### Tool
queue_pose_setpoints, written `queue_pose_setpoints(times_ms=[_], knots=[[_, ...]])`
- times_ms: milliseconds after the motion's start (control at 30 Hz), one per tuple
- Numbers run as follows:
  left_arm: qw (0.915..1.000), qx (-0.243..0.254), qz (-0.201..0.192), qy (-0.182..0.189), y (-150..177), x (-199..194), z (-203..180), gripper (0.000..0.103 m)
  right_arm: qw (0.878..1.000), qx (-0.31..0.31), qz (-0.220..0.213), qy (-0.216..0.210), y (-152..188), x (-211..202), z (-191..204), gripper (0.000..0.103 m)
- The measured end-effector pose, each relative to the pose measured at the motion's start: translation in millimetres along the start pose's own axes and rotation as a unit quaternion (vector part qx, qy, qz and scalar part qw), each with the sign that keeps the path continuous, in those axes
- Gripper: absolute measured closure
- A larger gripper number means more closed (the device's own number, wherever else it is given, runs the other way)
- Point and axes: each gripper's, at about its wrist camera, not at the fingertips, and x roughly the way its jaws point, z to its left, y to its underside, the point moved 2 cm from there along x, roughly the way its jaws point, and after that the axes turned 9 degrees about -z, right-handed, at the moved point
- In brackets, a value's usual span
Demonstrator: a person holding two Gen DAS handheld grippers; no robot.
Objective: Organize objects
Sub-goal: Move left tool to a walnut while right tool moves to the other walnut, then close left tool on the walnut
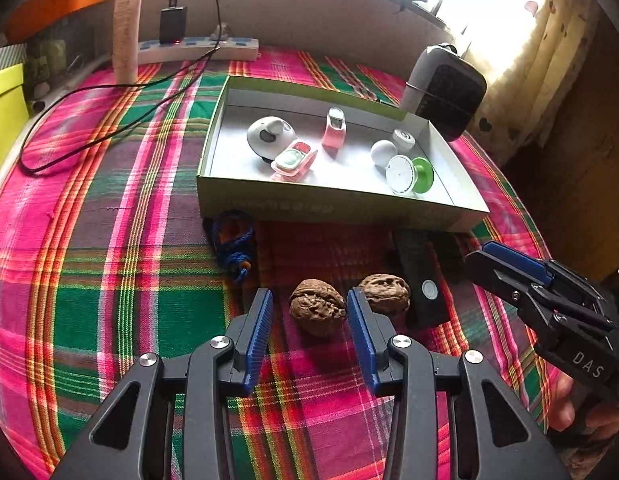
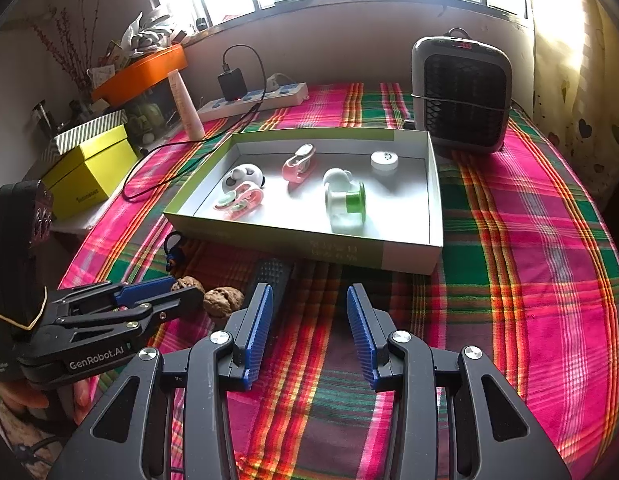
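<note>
Walnuts still outside our box (image 1: 269,192): left claw (image 1: 309,308) stands apart around one walnut (image 1: 317,311); right claw (image 2: 309,308) gapes empty.

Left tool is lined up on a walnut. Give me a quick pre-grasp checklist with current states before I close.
1. Left tool open: ok.
2. Near walnut sits between its fingers, neither pad touching: ok.
3. Second walnut is close beside the right-hand finger and could be nudged: not ok.
4. Right tool open, empty, only cloth between its fingers: ok.
5. Box has bare floor left for a walnut: ok.
6. Black remote lies clear of the grasp: ok.
</note>
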Motion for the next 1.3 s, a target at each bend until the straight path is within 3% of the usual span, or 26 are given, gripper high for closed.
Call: queue_pose_setpoints(times_ms=[233, 400, 1300], knots=[[1.0, -0.004, -0.003, 0.003, 0, 0, 1, 0.066, 1.0, -0.007, 0.001, -0.003, 0, 0, 4, 0.063], [0.9999, -0.012, -0.008, 0.002, 1, -2, 7, 0.076, 1.0, -0.013, 0.002, -0.005, 0, 0, 8, 0.063], [0.999, -0.037, -0.022, -0.008, 9, -20, 43, 0.076, 0.995, -0.083, 0.029, -0.052, 6, 27, 62, 0.063]])
